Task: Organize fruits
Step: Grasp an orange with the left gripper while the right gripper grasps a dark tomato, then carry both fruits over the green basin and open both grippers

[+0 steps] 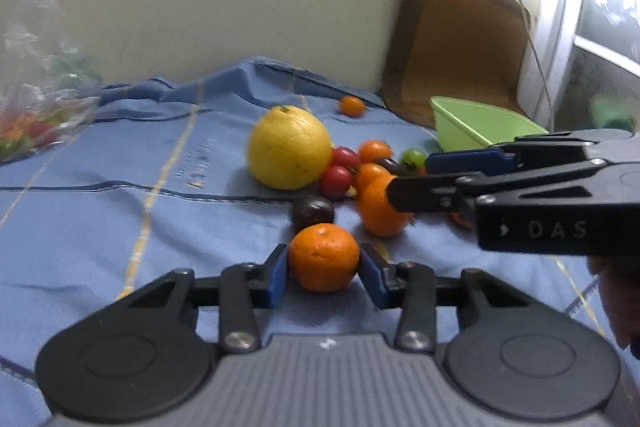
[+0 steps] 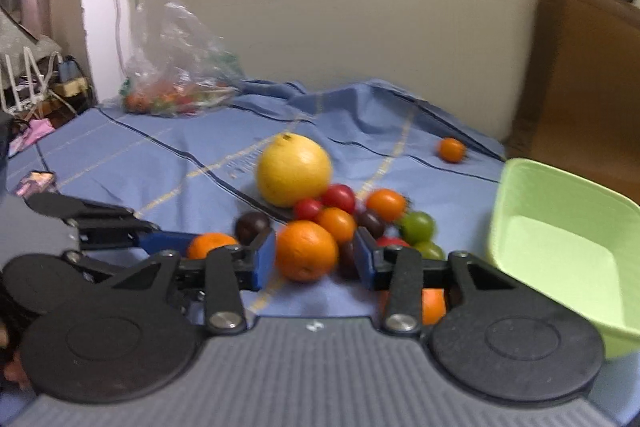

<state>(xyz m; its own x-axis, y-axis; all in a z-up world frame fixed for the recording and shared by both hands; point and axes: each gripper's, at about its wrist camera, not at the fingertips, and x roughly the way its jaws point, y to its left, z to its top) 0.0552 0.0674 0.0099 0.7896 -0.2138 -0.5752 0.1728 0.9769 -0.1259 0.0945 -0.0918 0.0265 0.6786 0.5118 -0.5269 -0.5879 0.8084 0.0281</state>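
A pile of fruit lies on a blue cloth (image 1: 120,211): a big yellow citrus (image 1: 289,147), red tomatoes (image 1: 335,182), small oranges, a dark plum (image 1: 312,211) and green fruits (image 1: 413,157). My left gripper (image 1: 323,269) has its blue pads on both sides of an orange tangerine (image 1: 323,257). My right gripper (image 2: 315,259) is open around another orange (image 2: 306,250), with a gap on the right side. It also shows in the left wrist view (image 1: 412,179). A green basin (image 2: 560,247) stands at the right.
A clear plastic bag (image 2: 176,67) with more fruit lies at the far left of the cloth. One stray small orange (image 2: 452,149) sits near the wall. A brown board (image 2: 580,75) leans at the right. Another orange (image 2: 434,305) lies under my right gripper.
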